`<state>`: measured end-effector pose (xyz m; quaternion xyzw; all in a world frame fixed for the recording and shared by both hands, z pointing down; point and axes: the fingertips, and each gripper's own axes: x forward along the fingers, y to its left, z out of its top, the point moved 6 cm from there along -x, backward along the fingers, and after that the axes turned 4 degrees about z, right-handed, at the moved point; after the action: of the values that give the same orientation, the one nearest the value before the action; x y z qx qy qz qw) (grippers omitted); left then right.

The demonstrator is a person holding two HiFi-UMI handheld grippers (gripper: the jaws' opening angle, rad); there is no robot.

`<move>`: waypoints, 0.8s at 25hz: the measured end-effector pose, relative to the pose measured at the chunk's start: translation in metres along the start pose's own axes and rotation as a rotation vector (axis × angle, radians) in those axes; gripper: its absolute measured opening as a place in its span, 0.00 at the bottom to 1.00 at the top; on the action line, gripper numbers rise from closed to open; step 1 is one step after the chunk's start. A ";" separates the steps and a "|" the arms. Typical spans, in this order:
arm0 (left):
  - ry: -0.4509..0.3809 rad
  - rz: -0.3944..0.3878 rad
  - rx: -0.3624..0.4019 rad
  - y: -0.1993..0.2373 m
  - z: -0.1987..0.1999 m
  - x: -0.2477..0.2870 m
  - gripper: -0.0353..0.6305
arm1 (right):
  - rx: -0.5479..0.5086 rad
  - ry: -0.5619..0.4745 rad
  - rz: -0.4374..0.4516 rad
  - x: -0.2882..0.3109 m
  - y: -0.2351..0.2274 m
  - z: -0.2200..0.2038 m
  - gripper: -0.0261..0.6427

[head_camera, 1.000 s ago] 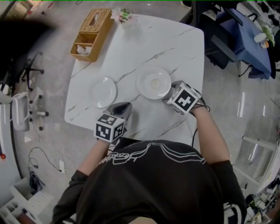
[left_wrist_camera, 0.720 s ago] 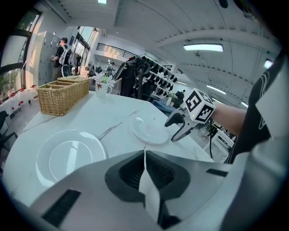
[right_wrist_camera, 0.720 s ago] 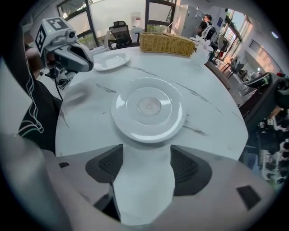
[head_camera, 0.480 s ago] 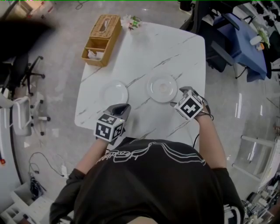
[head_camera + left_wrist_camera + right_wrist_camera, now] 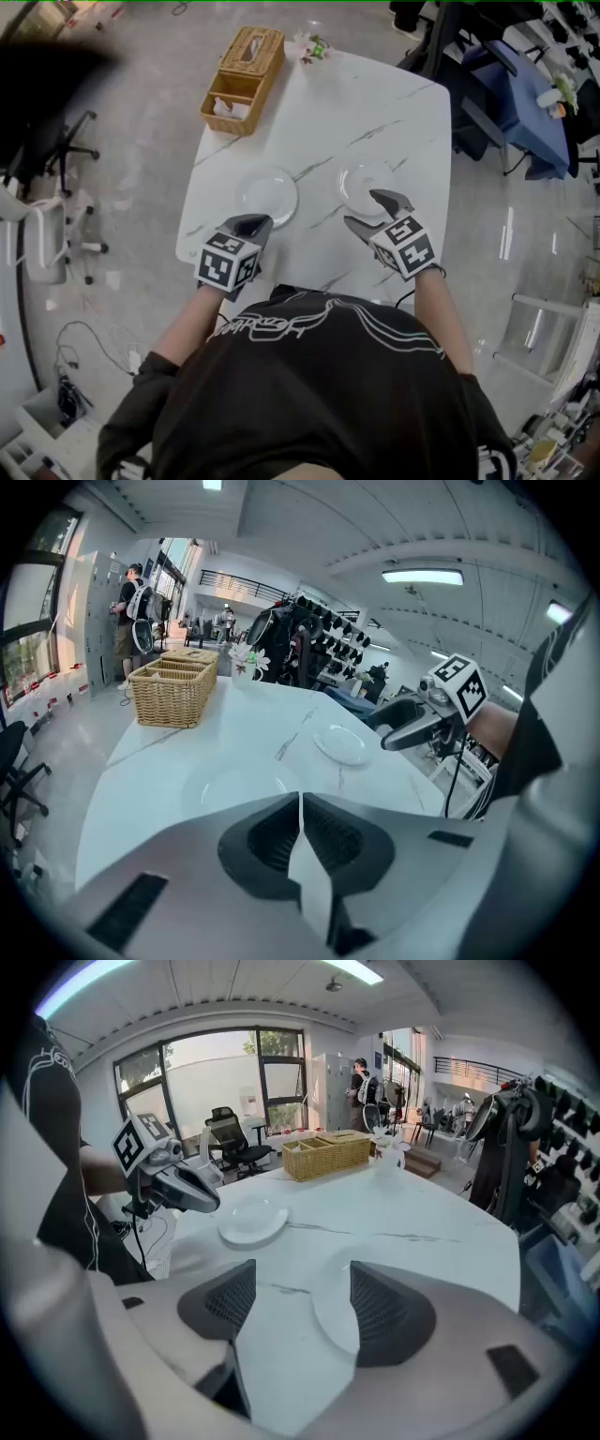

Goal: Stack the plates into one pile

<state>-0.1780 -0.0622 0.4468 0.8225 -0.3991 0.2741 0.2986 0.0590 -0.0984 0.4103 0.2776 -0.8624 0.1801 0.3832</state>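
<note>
The white marble table (image 5: 375, 112) fills most of my head view. Off its right side stands something under a blue cloth (image 5: 525, 103), well clear of my work. A black office chair (image 5: 230, 1138) shows by the window in the right gripper view, also far off. On the table's far left corner sits a wicker basket (image 5: 242, 67). It is well apart from both plates and blocks nothing.

The two plates lie flat, side by side near my edge of the table, with bare marble between them. The left plate (image 5: 267, 195) rests just ahead of my left gripper (image 5: 248, 223), whose claw is pressed together with nothing in it. My right gripper (image 5: 361, 208) hovers over the near rim of the right plate (image 5: 361, 180) with its claw spread wide. In its own view one finger hides part of that rim, and I cannot tell whether it touches. Nothing lies between the plates to block the path.

A small bunch of flowers (image 5: 314, 47) stands just beside the basket at the far edge.
</note>
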 end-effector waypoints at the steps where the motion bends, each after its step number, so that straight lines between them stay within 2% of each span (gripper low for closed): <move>1: -0.002 0.003 -0.003 0.004 -0.003 -0.003 0.10 | 0.013 -0.017 0.004 0.004 0.007 0.001 0.52; 5: -0.007 0.018 0.001 0.022 -0.010 -0.011 0.10 | 0.043 -0.067 -0.008 0.021 0.025 0.009 0.52; 9: -0.007 0.028 0.018 0.039 -0.014 -0.016 0.10 | 0.111 -0.105 0.017 0.038 0.038 0.016 0.52; 13: 0.001 0.042 0.052 0.055 -0.018 -0.018 0.10 | 0.121 -0.101 0.018 0.052 0.049 0.018 0.51; 17: 0.010 0.059 0.084 0.068 -0.021 -0.014 0.10 | 0.125 -0.071 -0.022 0.063 0.048 0.020 0.44; 20: 0.030 0.062 0.096 0.074 -0.023 -0.009 0.10 | 0.147 -0.073 0.001 0.071 0.051 0.023 0.44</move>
<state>-0.2482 -0.0781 0.4761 0.8188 -0.4062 0.3144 0.2563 -0.0241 -0.0945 0.4447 0.3111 -0.8602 0.2327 0.3302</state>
